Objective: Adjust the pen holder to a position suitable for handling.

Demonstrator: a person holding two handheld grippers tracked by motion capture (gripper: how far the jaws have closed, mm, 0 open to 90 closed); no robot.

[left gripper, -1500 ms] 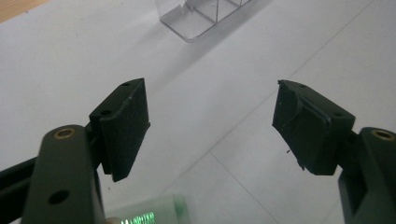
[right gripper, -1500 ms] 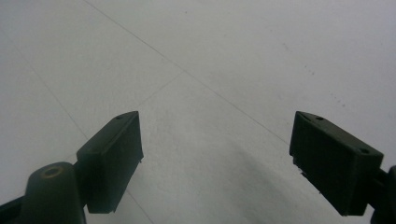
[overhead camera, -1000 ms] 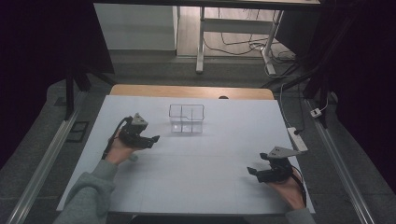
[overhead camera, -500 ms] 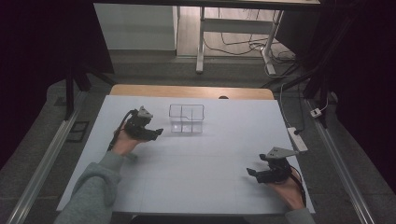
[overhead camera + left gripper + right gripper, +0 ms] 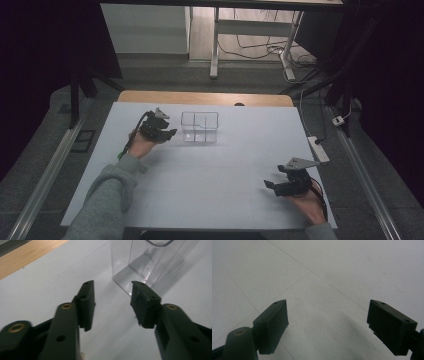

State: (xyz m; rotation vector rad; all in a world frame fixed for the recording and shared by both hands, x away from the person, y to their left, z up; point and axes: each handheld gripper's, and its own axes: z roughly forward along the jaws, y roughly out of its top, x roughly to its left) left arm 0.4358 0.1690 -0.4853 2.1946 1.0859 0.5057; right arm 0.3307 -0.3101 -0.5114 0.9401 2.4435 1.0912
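A clear plastic box with dividers (image 5: 200,127) stands on the white table (image 5: 210,170) toward the back. My left gripper (image 5: 169,133) sits just left of it, pointing at its near left corner. In the left gripper view the jaws have just been closing and stand half apart around bare table, with the clear box (image 5: 150,262) just beyond the tips of my left gripper (image 5: 112,303). Nothing is between them. My right gripper (image 5: 269,185) rests at the table's front right, and in the right gripper view my right gripper (image 5: 327,322) is wide open over bare table.
A wooden strip (image 5: 205,98) runs along the table's far edge. A white power strip (image 5: 319,149) with a cable lies off the table's right side. Metal rails (image 5: 45,170) flank the table on the floor.
My left gripper has moved right and farther back toward the clear box. The right gripper has stayed in place.
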